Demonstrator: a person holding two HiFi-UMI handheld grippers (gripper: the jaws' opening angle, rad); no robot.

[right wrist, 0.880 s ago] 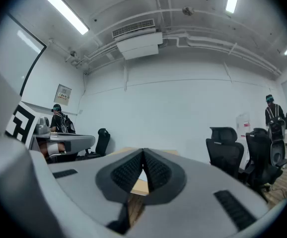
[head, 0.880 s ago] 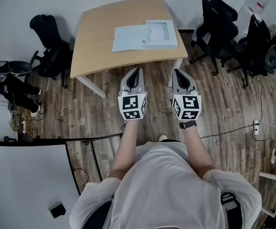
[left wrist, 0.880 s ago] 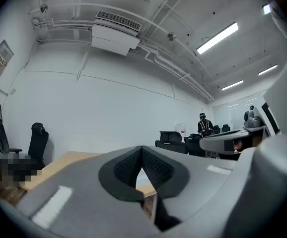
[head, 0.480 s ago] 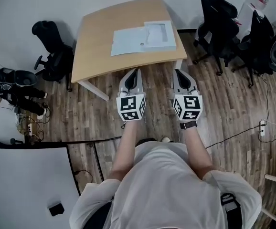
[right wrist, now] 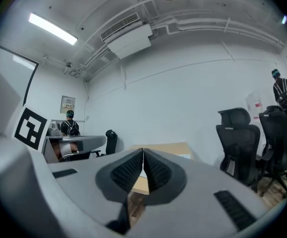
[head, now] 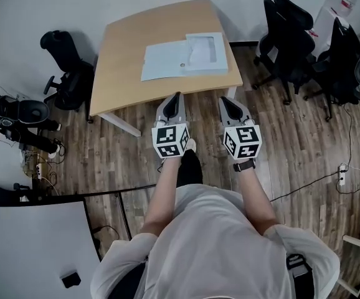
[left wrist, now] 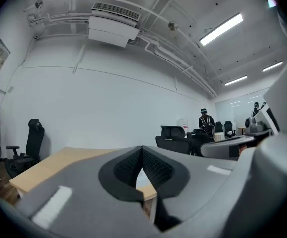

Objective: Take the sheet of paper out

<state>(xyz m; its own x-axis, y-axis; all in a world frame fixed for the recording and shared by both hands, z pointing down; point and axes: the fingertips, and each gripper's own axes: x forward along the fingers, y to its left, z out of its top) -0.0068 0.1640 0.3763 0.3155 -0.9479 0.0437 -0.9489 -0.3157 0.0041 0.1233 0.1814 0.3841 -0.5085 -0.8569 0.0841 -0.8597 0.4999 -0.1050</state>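
A pale blue folder [head: 162, 62] lies open on the wooden table [head: 127, 42], and a white sheet in a clear sleeve [head: 203, 50] rests on its right half. Both grippers are held level over the floor, just short of the table's near edge. In the head view my left gripper [head: 175, 98] points at the table with its jaws pressed together and nothing in them. My right gripper [head: 228, 101] is beside it, also shut and empty. The left gripper view shows closed jaws [left wrist: 142, 151] before the tabletop [left wrist: 54, 162]; the right gripper view shows the same [right wrist: 143, 153].
A black office chair [head: 65, 67] stands left of the table, and several black chairs [head: 292, 39] crowd its right side. A white panel [head: 30, 242] sits at the lower left. Cables and a power strip [head: 341, 173] lie on the wood floor. People stand far off.
The person has stepped toward the table, so it sits closer and lower in the head view. A foot now shows between the arms. Both grippers stay shut.
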